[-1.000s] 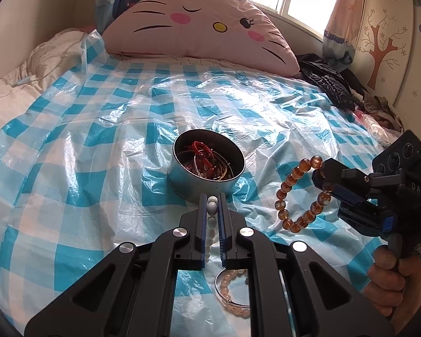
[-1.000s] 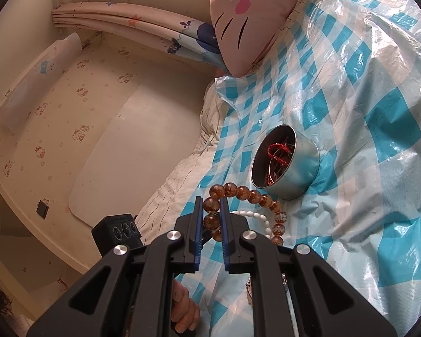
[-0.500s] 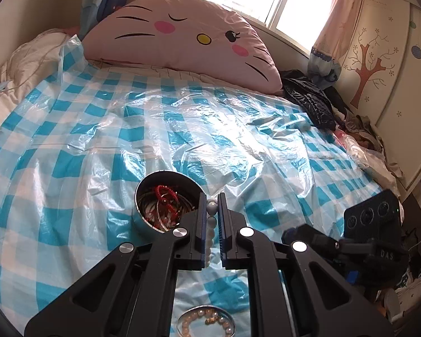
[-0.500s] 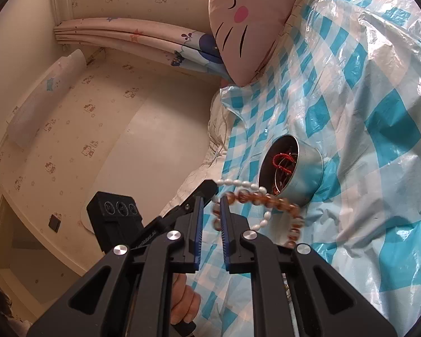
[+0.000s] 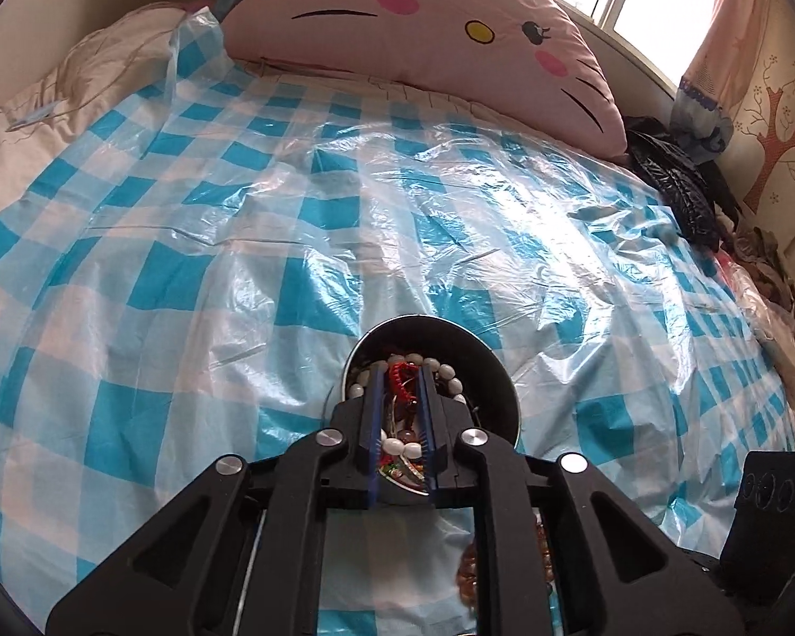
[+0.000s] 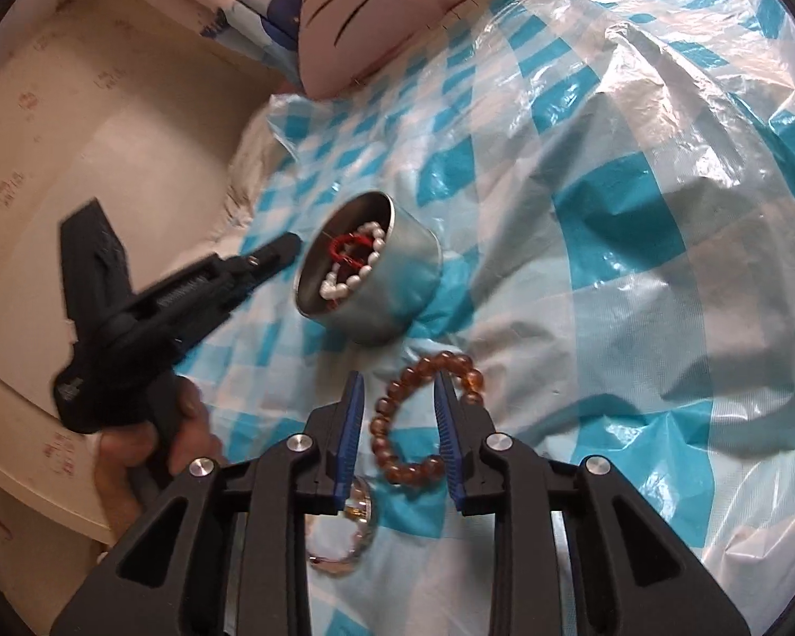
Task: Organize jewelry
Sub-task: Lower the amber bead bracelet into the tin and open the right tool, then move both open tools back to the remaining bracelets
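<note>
covering the bed [image 5: 37, 106], checked plastic sheet [image 5: 291, 212] meets a cat pillow [image 5: 424, 10].

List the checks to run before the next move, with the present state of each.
1. White bead bracelet inside the tin: ok.
2. Left hand-held gripper let go of it: ok; jaws just opened, nothing pinched.
3. Right hand-held gripper free of the amber bracelet: ok; jaws just opened, bracelet lies loose between them on the sheet.
4. Amber bracelet in the tin: not ok.
5. Tin upright: ok.
6. Silvery ring-shaped piece below the right fingers put away: not ok; what it is, cannot tell.
</note>
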